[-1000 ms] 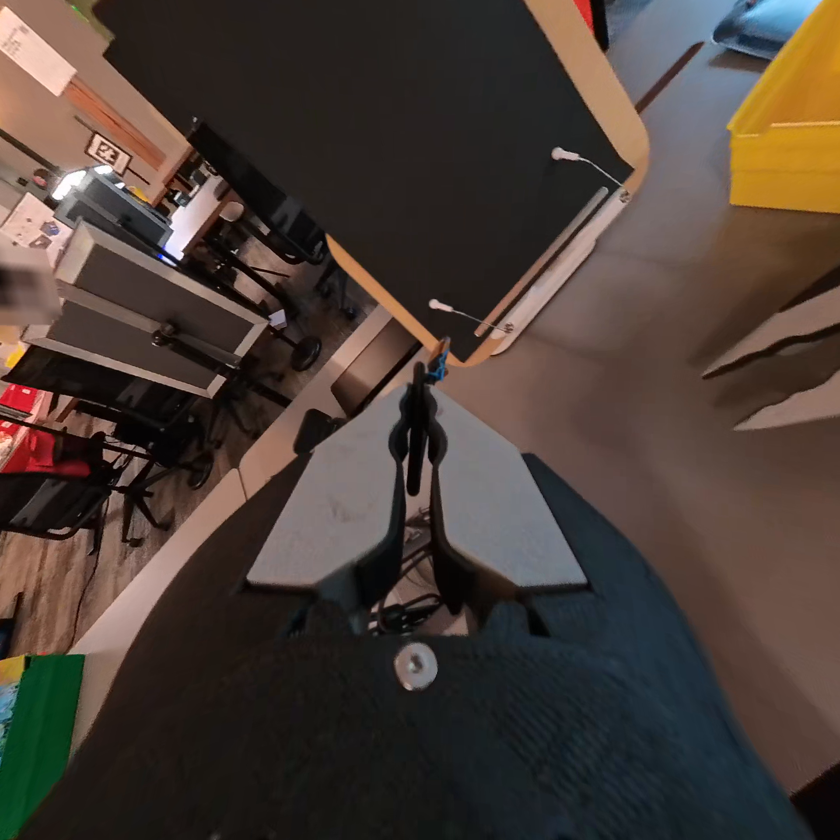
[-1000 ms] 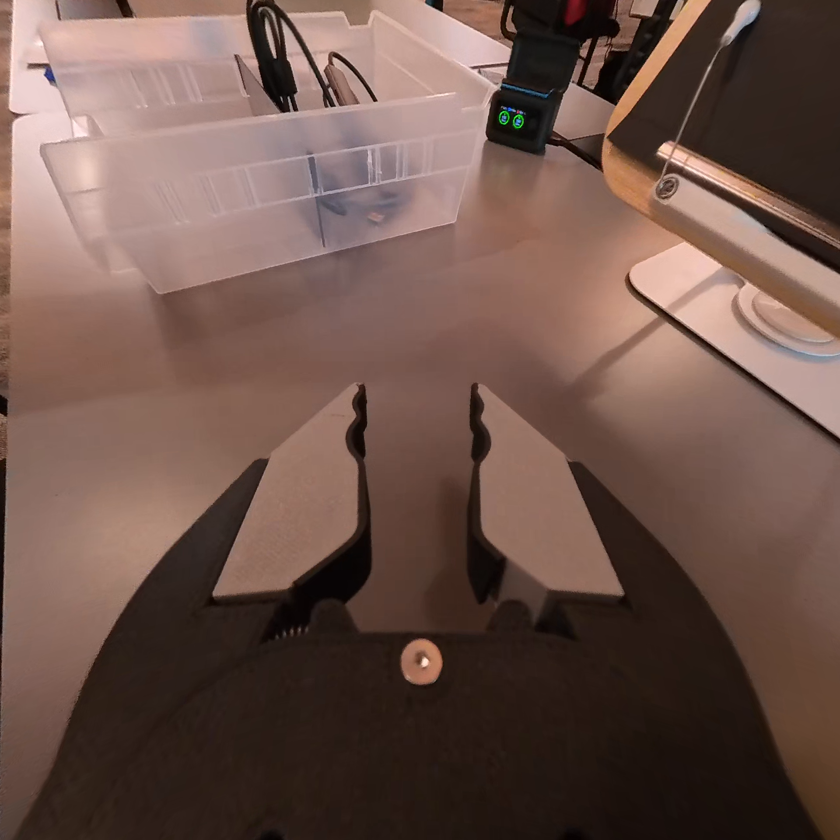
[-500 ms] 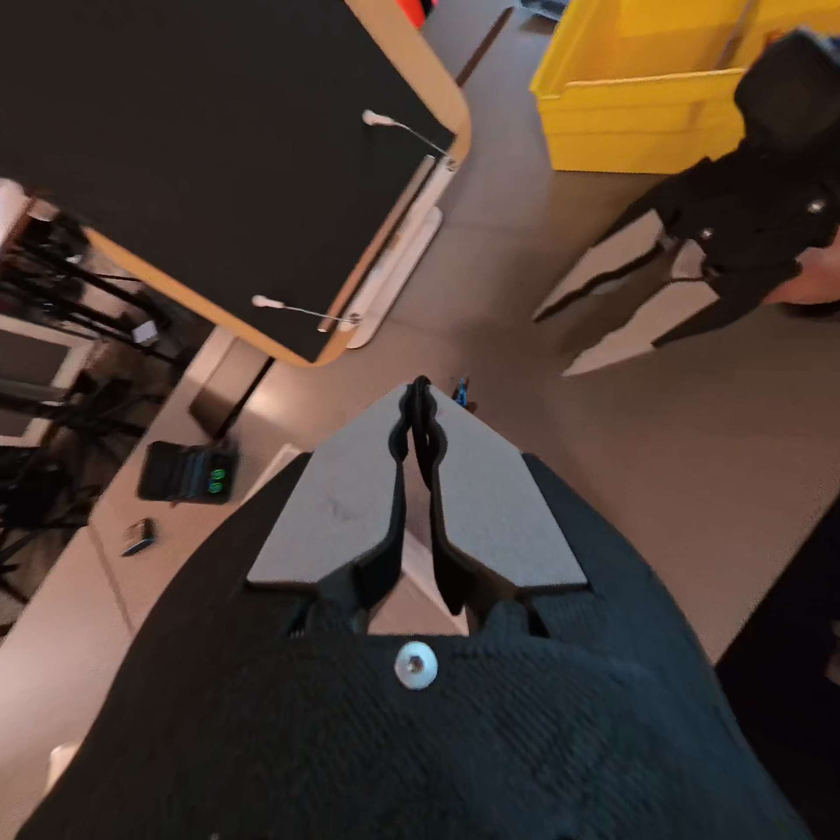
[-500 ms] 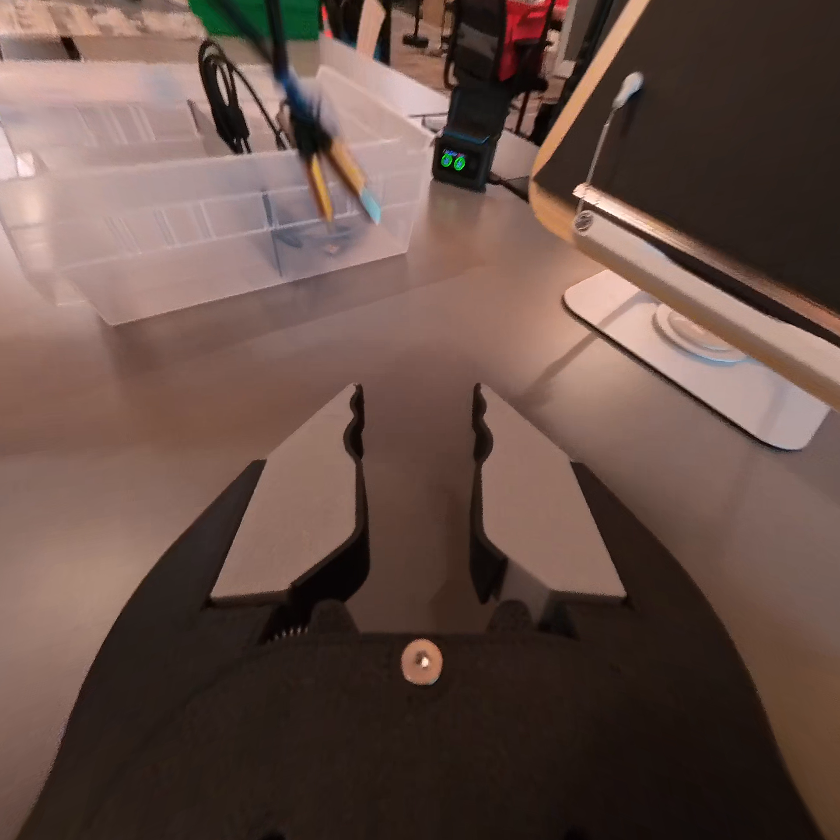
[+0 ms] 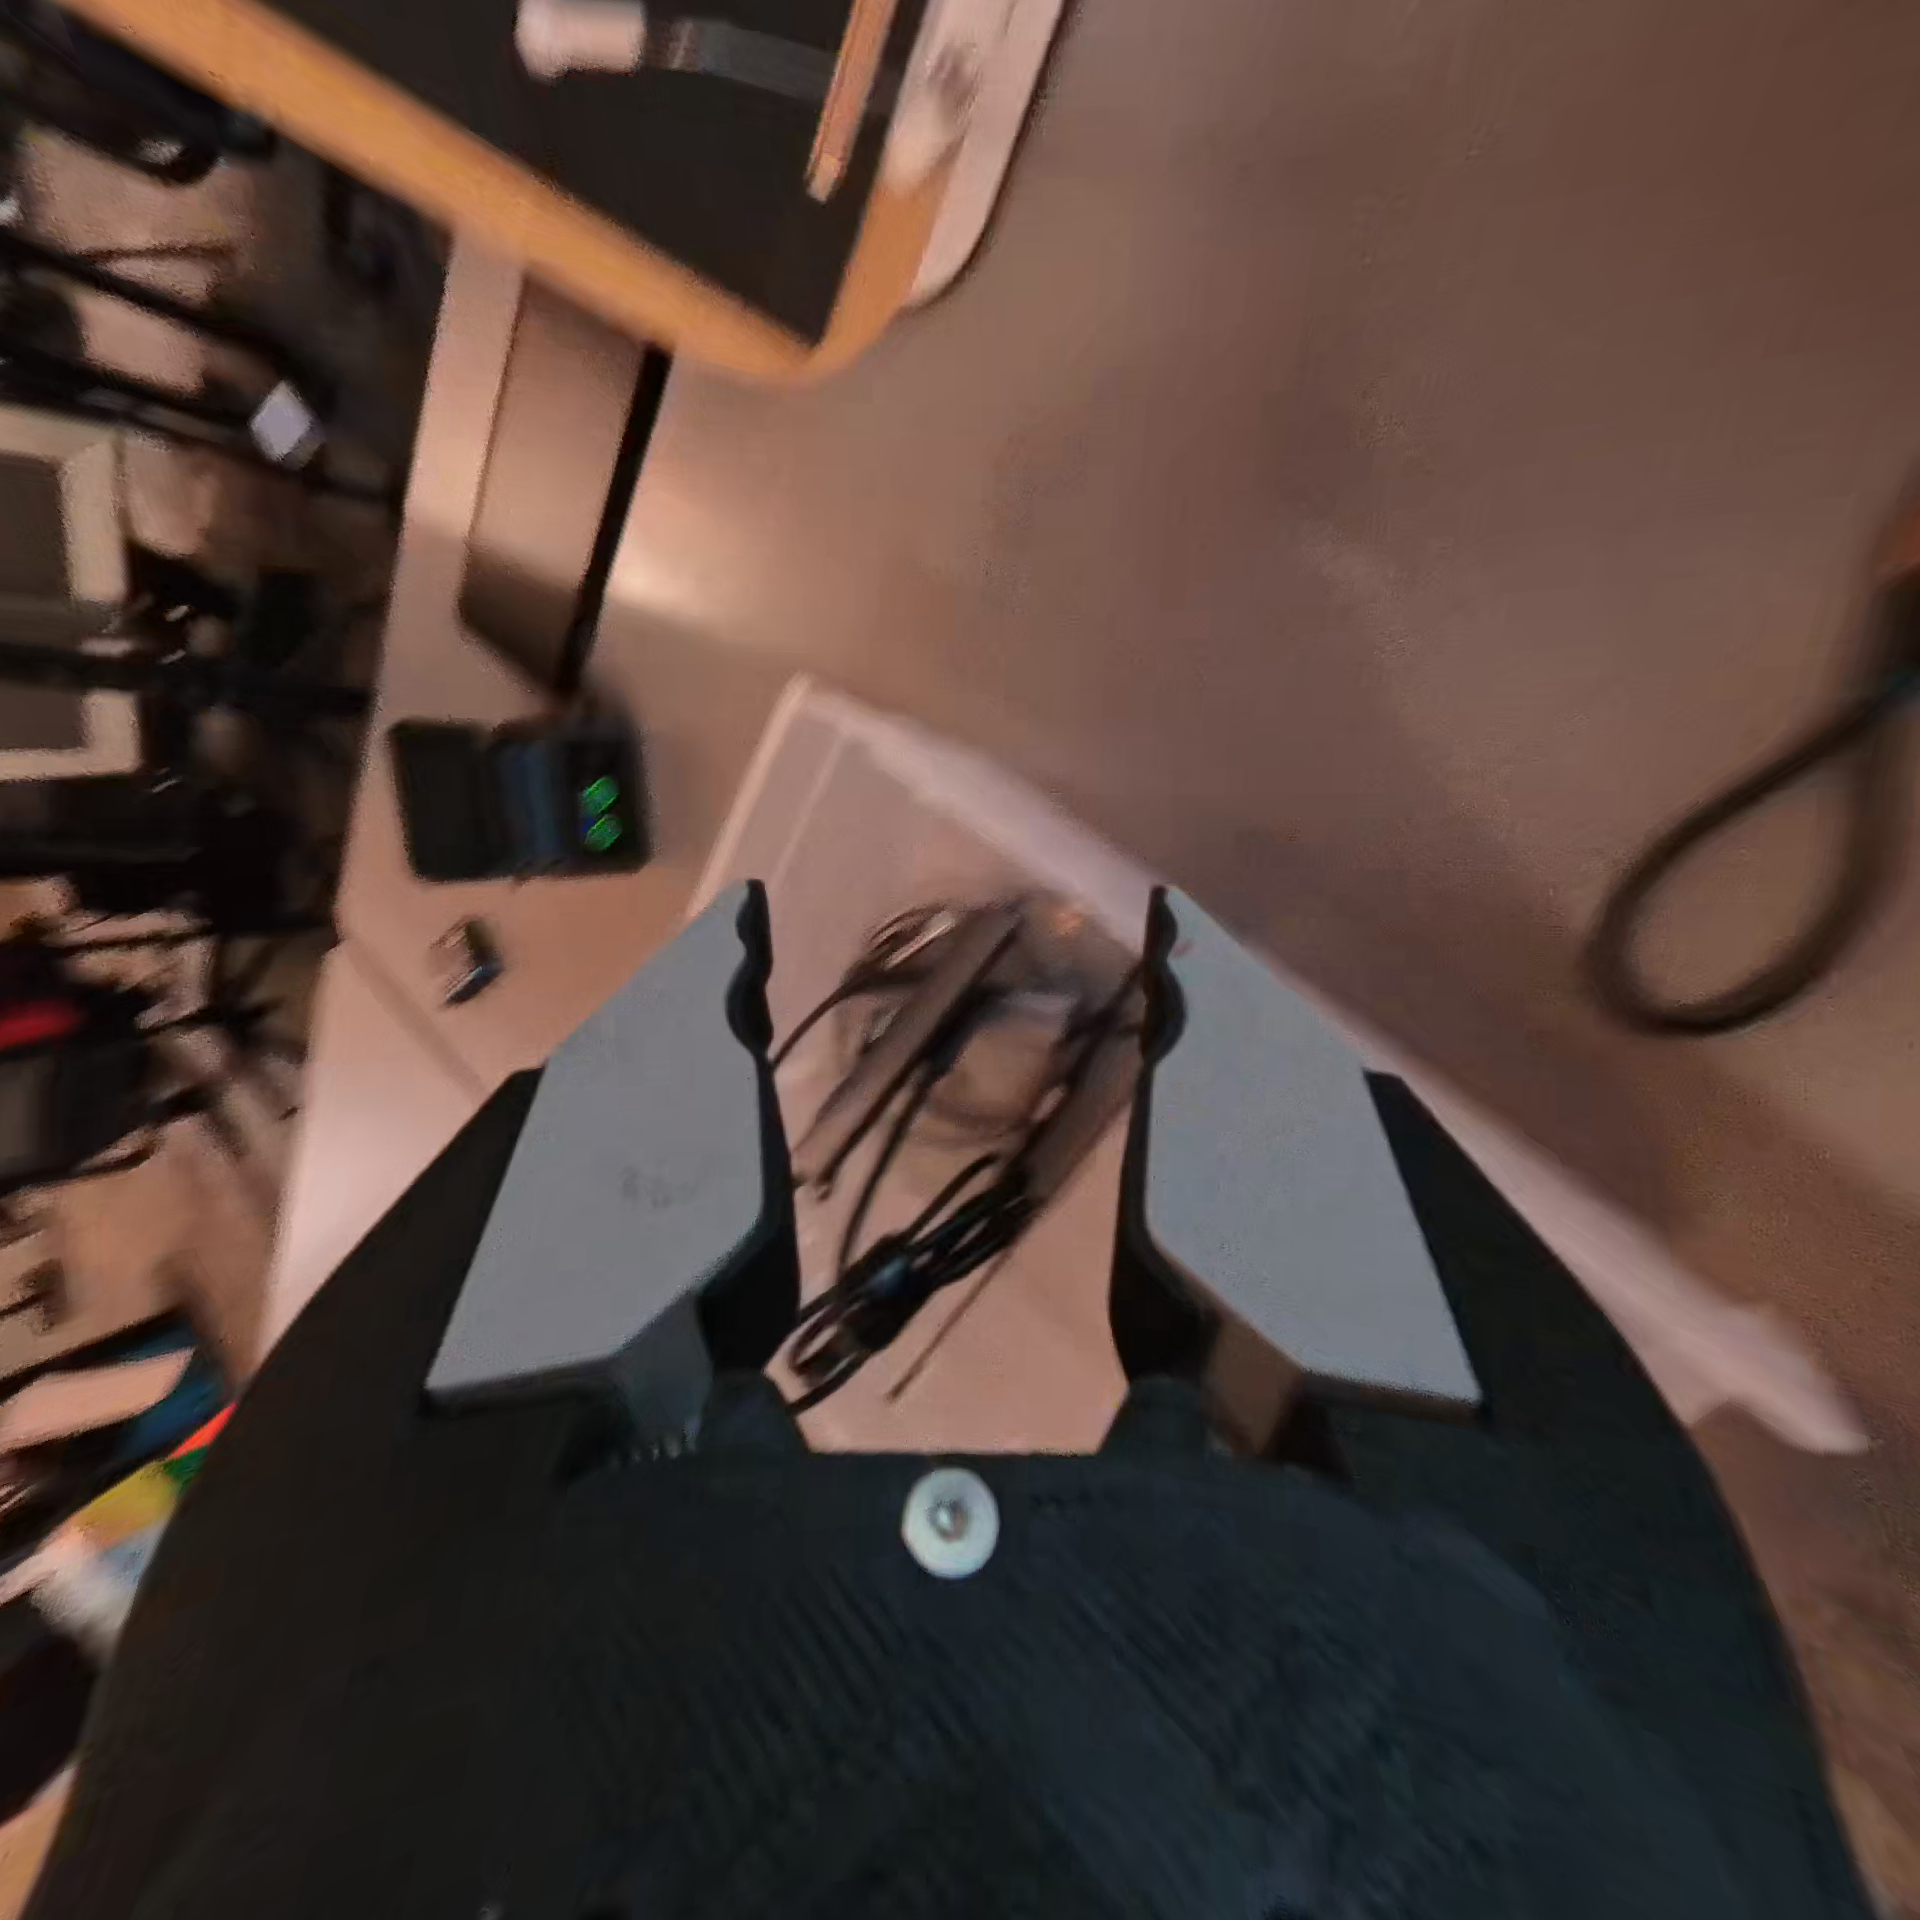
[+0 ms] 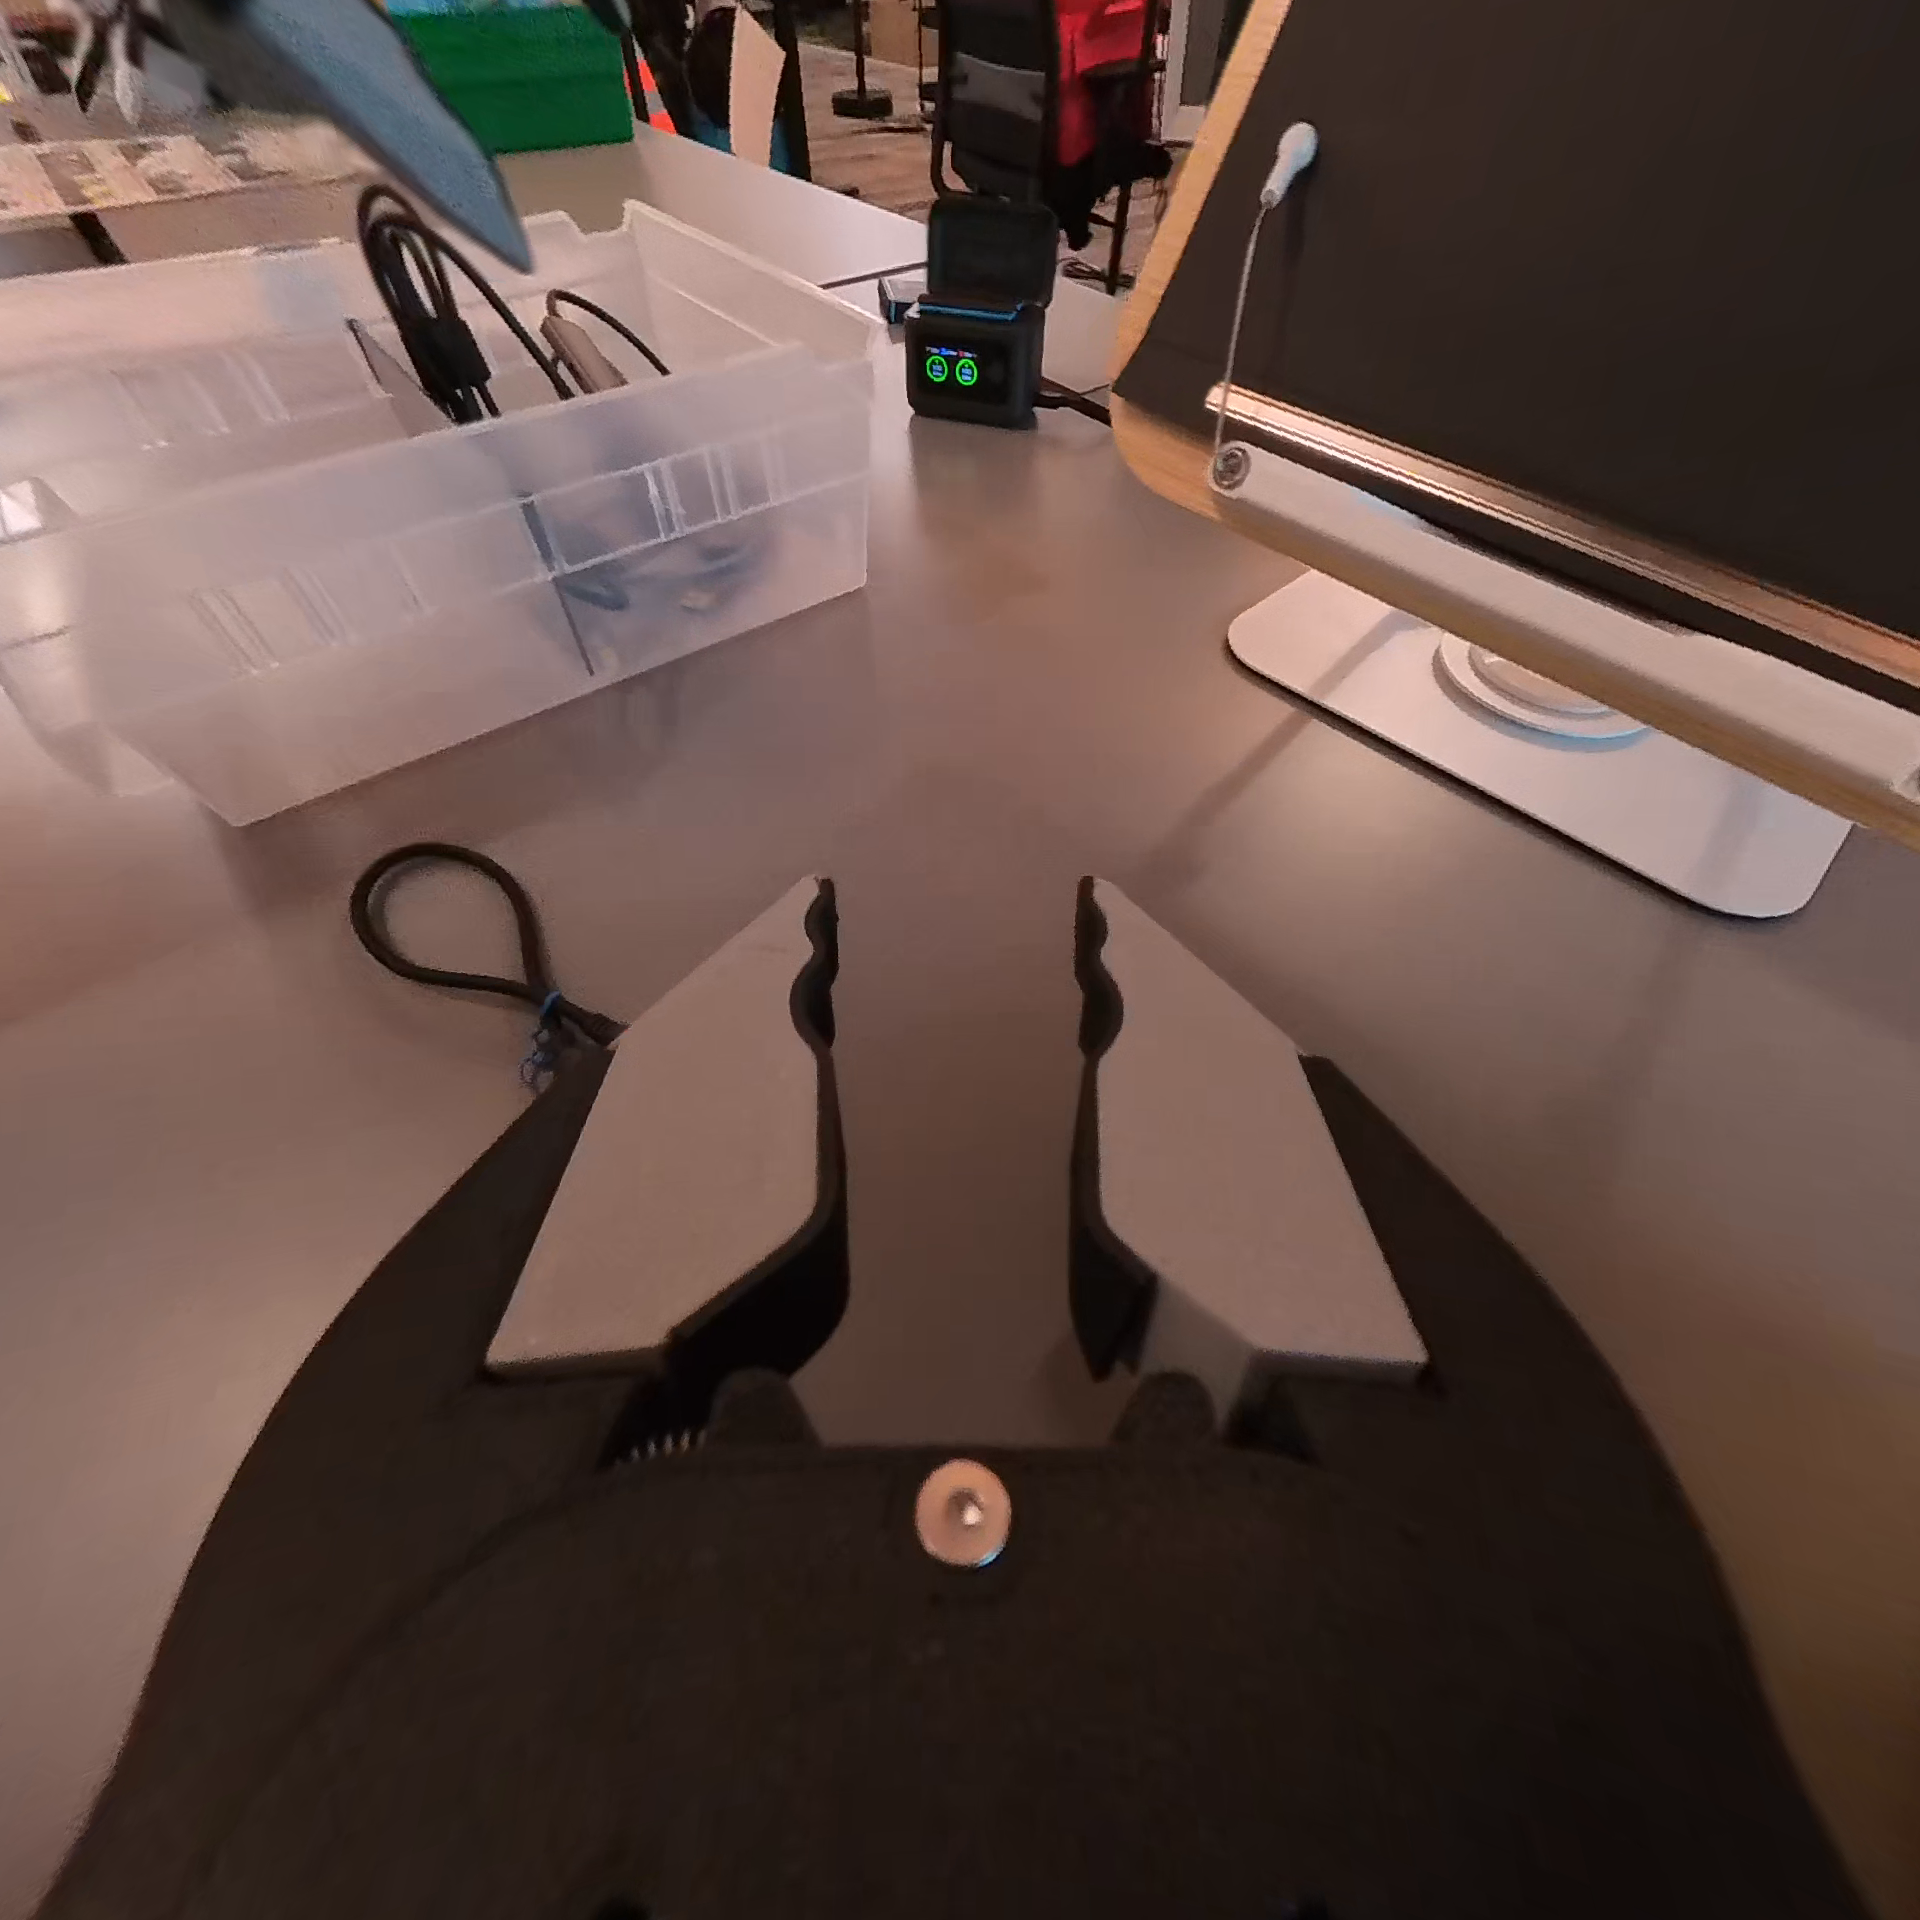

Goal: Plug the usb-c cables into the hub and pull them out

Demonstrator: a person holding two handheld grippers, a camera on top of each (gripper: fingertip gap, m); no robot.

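Left wrist view, blurred: my left gripper point(image 5: 951, 940) is spread wide, nothing between its fingers. It hangs over the clear plastic bin point(image 5: 831, 748), and a tangle of black cables point(image 5: 935, 1122) lies in the bin right below the gap. A separate looped black cable point(image 5: 1714, 925) lies on the grey table point(image 5: 1351, 468), well off to the right of my fingers. Small black device with green lights point(image 5: 530, 800) sits beyond the bin's far corner.

Right wrist view, sharper: my right gripper point(image 6: 954, 914) is also parted and empty, low over bare table point(image 6: 935, 779). The looped cable point(image 6: 457, 925) lies flat just left of my left finger, its plug end with a bit of blue tie running under the finger's edge; not touching that I can tell. Bin point(image 6: 436, 582) is farther ahead-left, cables standing in one compartment. Wood-edged black panel on a white stand point(image 6: 1507, 707) is ahead-right. I can't pick out the hub in either view.
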